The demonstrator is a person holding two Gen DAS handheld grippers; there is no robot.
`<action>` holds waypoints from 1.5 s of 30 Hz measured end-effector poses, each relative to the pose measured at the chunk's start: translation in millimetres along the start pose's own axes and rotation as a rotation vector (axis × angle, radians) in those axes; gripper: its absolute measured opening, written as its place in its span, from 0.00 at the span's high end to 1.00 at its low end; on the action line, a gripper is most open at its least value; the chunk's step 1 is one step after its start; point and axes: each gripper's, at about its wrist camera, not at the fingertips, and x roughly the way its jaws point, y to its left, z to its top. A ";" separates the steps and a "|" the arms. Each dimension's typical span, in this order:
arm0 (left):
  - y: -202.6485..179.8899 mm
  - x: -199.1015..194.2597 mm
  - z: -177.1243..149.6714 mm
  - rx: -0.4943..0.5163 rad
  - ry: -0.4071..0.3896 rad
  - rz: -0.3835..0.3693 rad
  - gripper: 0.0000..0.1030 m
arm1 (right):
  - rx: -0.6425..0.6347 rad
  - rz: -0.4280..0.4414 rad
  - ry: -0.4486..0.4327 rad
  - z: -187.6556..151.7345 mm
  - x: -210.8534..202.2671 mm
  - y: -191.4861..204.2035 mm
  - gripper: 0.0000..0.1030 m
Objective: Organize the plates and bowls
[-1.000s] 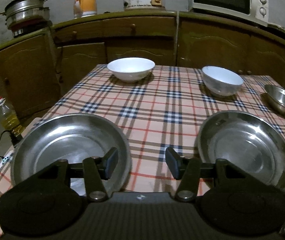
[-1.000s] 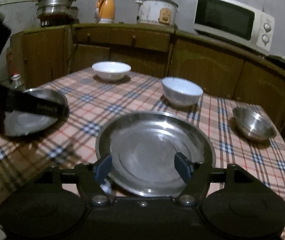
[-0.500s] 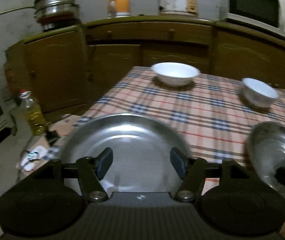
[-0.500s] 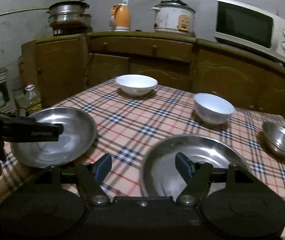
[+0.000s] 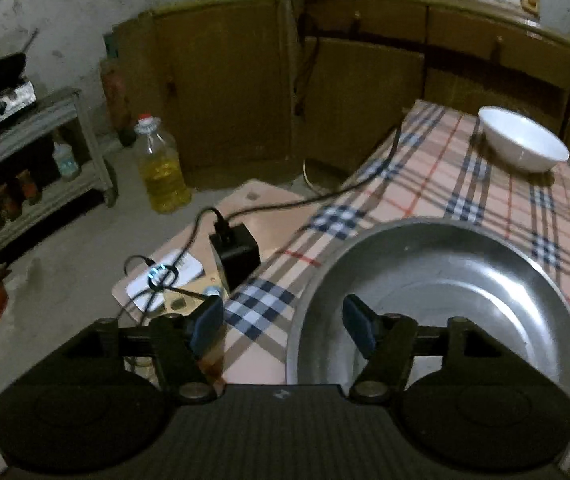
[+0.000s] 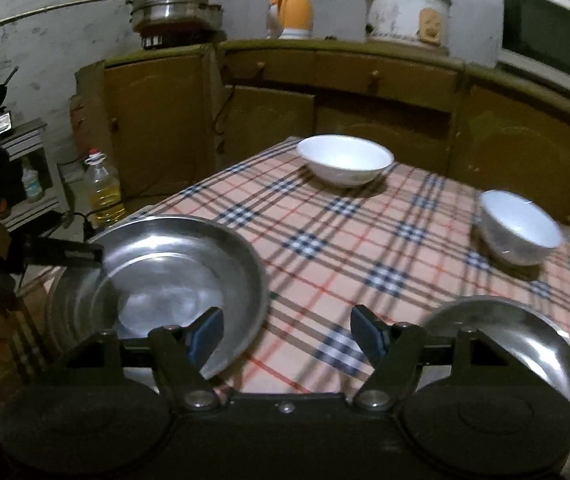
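Note:
Two steel plates lie on the checked tablecloth [image 6: 365,248]. My left gripper [image 5: 283,326] is at the left steel plate [image 5: 465,280]. Its jaws are closing with the plate's left rim between them, and the pads do not touch it. In the right wrist view one left finger [image 6: 69,254] reaches over that plate [image 6: 189,256]. My right gripper [image 6: 287,332] stands open over bare cloth between this plate and the right steel plate [image 6: 525,332]. A wide white bowl [image 6: 345,160] and a smaller white bowl [image 6: 521,228] sit farther back.
The table's left edge runs just beside the left plate. Below it are a black power adapter [image 5: 235,252] with cables, an oil bottle [image 5: 161,168] on the floor and a metal shelf [image 5: 25,152]. Brown cupboards [image 6: 365,88] stand behind the table.
Both grippers swung to the left. The left one went from over the left plate's middle to its left rim, jaws wider. The right one left the right plate for the gap between the plates.

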 end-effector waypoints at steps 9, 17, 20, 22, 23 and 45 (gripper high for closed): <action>-8.7 -2.1 -6.5 0.072 -0.018 -0.056 0.64 | 0.082 0.071 0.122 4.1 52.8 8.6 0.21; -10.2 -3.6 -6.8 0.048 -0.024 -0.132 0.78 | 0.157 0.041 0.177 2.9 60.8 0.1 0.67; -18.5 -13.5 -11.0 0.092 -0.071 -0.164 0.80 | 0.183 0.032 0.164 2.8 50.8 -12.6 0.67; -24.1 -20.7 -15.3 0.123 -0.103 -0.178 0.81 | 0.191 0.031 0.144 2.2 40.4 -20.1 0.67; -25.0 -23.8 -17.0 0.125 -0.111 -0.193 0.82 | 0.189 0.025 0.132 2.0 34.7 -22.7 0.67; -81.6 -125.5 -22.1 0.169 -0.249 -0.381 0.85 | 0.261 -0.078 -0.061 -15.7 -103.4 -88.5 0.68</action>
